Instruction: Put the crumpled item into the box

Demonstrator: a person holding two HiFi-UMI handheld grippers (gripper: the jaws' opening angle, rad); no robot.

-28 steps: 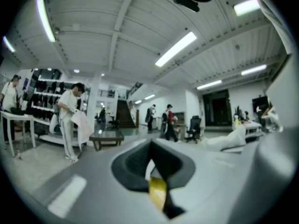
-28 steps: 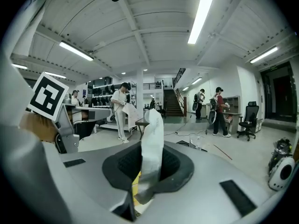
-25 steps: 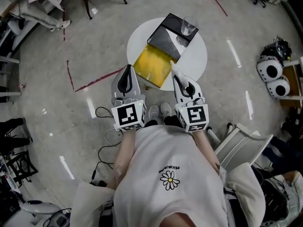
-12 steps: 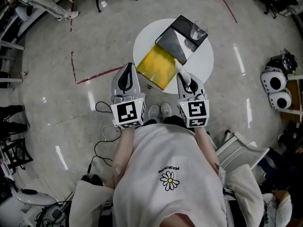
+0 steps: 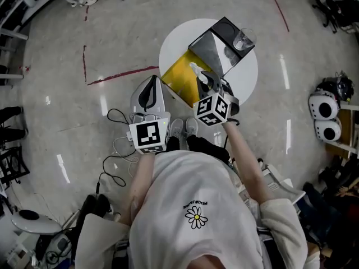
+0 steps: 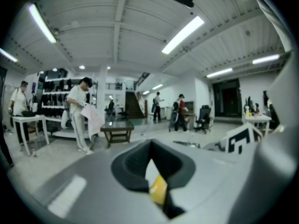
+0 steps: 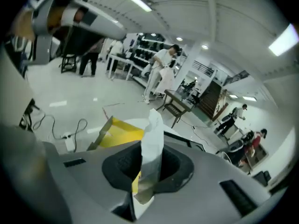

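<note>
White T-shirt (image 5: 190, 195) with a small daisy print (image 5: 196, 217)

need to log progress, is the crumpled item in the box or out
Out: the white crumpled item is clamped between the right gripper's jaws, by the open yellow box.

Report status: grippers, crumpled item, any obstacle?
Left gripper shut, empty. Right gripper shut on crumpled paper, over open box. Glass at far corner, not blocking.
</note>
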